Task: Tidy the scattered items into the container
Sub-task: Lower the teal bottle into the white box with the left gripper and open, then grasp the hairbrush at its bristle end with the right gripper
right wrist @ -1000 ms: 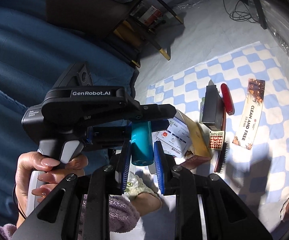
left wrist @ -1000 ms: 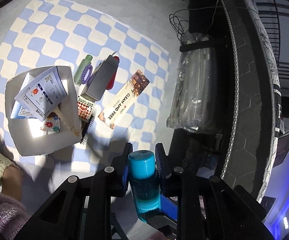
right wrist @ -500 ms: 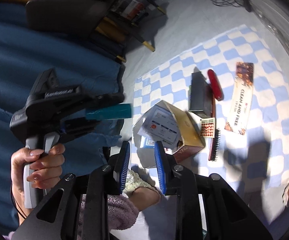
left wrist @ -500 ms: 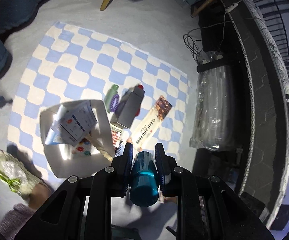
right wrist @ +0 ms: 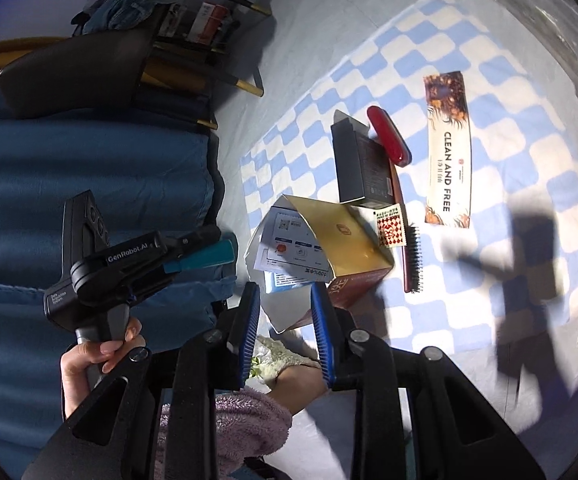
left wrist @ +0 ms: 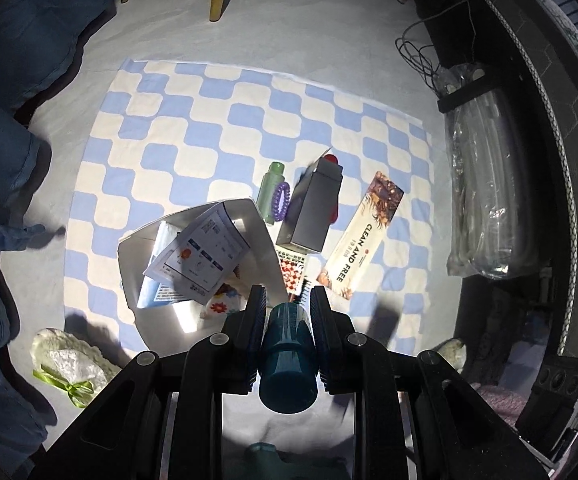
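Left wrist view: left gripper [left wrist: 288, 312] clamped on teal bottle [left wrist: 287, 354], just short of open box [left wrist: 157, 308] on checkered mat [left wrist: 177, 128]; leaflet [left wrist: 197, 256] inside box; grey carton [left wrist: 315, 210], green bottle [left wrist: 272, 188], CLEAN AND FREE pack [left wrist: 359, 238] beyond box.

Right wrist view: right gripper [right wrist: 285, 334] parted, empty, just short of box [right wrist: 345, 240]; hairbrush [right wrist: 411, 262] right of box; left hand [right wrist: 89, 364] far left of box.

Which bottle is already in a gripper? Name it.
The teal bottle, clamped in the left gripper above the box. The pale green bottle lies on the checkered mat instead.
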A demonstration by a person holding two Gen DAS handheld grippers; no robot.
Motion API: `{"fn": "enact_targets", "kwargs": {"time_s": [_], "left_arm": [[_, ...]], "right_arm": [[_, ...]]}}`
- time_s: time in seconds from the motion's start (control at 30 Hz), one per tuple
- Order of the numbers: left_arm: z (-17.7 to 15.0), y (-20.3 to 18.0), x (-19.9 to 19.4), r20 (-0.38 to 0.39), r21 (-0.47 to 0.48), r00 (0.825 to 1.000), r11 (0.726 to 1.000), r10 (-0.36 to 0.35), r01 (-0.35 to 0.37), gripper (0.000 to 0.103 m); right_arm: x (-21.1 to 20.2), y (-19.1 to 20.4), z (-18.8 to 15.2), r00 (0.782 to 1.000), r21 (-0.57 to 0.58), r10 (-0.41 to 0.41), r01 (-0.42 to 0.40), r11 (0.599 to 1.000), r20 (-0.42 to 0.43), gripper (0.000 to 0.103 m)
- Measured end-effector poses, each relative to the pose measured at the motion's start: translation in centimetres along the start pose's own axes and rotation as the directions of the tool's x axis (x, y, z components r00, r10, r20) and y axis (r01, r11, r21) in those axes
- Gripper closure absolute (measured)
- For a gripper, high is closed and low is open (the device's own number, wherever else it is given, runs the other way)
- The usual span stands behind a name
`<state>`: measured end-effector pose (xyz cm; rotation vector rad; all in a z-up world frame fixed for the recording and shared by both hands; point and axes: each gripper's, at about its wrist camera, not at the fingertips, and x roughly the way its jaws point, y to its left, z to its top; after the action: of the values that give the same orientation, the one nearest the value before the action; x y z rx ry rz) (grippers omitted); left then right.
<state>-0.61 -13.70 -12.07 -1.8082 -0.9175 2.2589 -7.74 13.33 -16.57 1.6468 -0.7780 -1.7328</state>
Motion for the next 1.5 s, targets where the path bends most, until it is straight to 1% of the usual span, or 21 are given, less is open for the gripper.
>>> {"fn": "enact_targets", "kwargs": {"time_s": [0.1,0.13,0.2,0.27,0.4,0.57,0.73,0.83,0.9,0.93,0.97,1.07,1.13,1.17,1.2,1.27,1.3,1.33,1.37,1.4,1.5], "left_arm": [[0.2,-0.6,0.4,0.006,0.055,0.998,0.997,0.058,-0.059,0.083],[0.2,-0.6,0.6,0.005,0.049,0.998,0.997,0.062,-0.063,0.083],[0.1,-0.2,0.9,-0.007,0.014,0.999,0.999,0.040,-0.040,0.083],[0.1,0.1,1.3,-0.025,-0.003,0.999,0.999,0.031,-0.032,0.083],[0.2,0.5,1.5,-0.048,-0.005,0.997,0.999,0.054,-0.054,0.083],[0.6,0.3,1.1,-0.042,-0.007,0.996,0.997,0.077,-0.077,0.083],[0.3,1.2,1.7,-0.070,-0.062,0.997,0.998,-0.009,0.004,0.083],[0.3,1.9,2.0,-0.089,-0.078,0.996,0.997,-0.019,0.012,0.082],[0.3,2.3,1.8,-0.086,-0.084,0.996,0.996,-0.020,0.013,0.064],[0.3,2.5,1.7,-0.078,-0.089,0.997,0.996,-0.023,0.016,0.039],[0.2,2.5,1.5,-0.068,-0.092,0.997,0.996,-0.028,0.022,0.026],[-0.1,2.7,1.0,-0.056,-0.087,0.997,0.995,-0.051,0.046,0.026],[-0.7,3.0,0.8,-0.060,-0.111,0.992,0.988,-0.114,0.106,0.026],[-1.0,3.3,0.8,-0.070,-0.137,0.982,0.977,-0.176,0.165,0.026],[-1.3,3.8,0.7,-0.081,-0.176,0.960,0.952,-0.267,0.250,0.026],[-2.4,4.8,0.2,-0.071,-0.285,0.888,0.862,-0.454,0.419,0.026],[-3.0,5.1,-0.3,-0.051,-0.321,0.856,0.820,-0.514,0.474,0.026],[-3.4,5.2,-0.9,-0.039,-0.331,0.838,0.798,-0.545,0.504,0.026],[-3.6,5.1,-1.5,-0.039,-0.313,0.835,0.800,-0.549,0.512,0.026],[-3.6,4.8,-2.1,-0.042,-0.274,0.844,0.818,-0.535,0.505,0.026],[-3.3,3.8,-3.8,-0.027,-0.149,0.906,0.898,-0.423,0.415,0.026]], "right_arm": [[0.6,-0.6,0.0,0.999,-0.001,-0.032,0.032,0.999,-0.011,0.075],[1.0,-1.1,0.0,1.000,0.030,-0.014,0.015,0.999,-0.027,0.075],[1.9,-2.2,0.1,0.994,0.131,0.078,-0.069,0.989,-0.070,0.075],[2.2,-2.6,0.1,0.988,0.189,0.139,-0.123,0.974,-0.072,0.075],[1.7,-1.8,0.4,0.995,0.127,0.081,-0.073,0.989,-0.058,0.075],[1.2,-2.0,0.9,0.995,0.130,0.088,-0.083,0.988,-0.039,0.075],[0.9,-2.5,0.9,0.999,0.141,0.042,-0.037,0.989,-0.031,0.075],[1.3,-2.9,0.9,0.998,0.160,0.050,-0.042,0.986,-0.046,0.075],[1.5,-2.9,0.9,0.998,0.159,0.045,-0.037,0.987,-0.050,0.075],[1.5,-2.9,0.9,0.998,0.157,0.043,-0.035,0.987,-0.048,0.075],[1.5,-2.9,0.8,0.998,0.154,0.040,-0.033,0.987,-0.045,0.075],[1.5,-2.9,0.8,0.999,0.145,0.015,-0.010,0.989,-0.037,0.074],[1.6,-3.3,0.8,0.999,0.151,-0.020,0.024,0.988,-0.027,0.068],[1.8,-3.5,0.8,0.999,0.158,-0.041,0.044,0.987,-0.021,0.060],[2.0,-3.9,0.8,0.998,0.166,-0.062,0.063,0.984,-0.014,0.054],[2.8,-4.9,0.8,0.993,0.189,-0.113,0.116,0.975,-0.024,0.054],[3.5,-5.6,0.7,0.990,0.208,-0.135,0.142,0.968,-0.045,0.054],[4.2,-6.2,0.7,0.988,0.225,-0.142,0.153,0.962,-0.063,0.054],[5.0,-6.9,0.6,0.986,0.239,-0.144,0.159,0.958,-0.080,0.054],[5.8,-7.3,0.6,0.984,0.240,-0.152,0.171,0.956,-0.094,0.054],[8.7,-8.3,0.4,0.959,0.174,-0.253,0.272,0.946,-0.125,0.054]]}}
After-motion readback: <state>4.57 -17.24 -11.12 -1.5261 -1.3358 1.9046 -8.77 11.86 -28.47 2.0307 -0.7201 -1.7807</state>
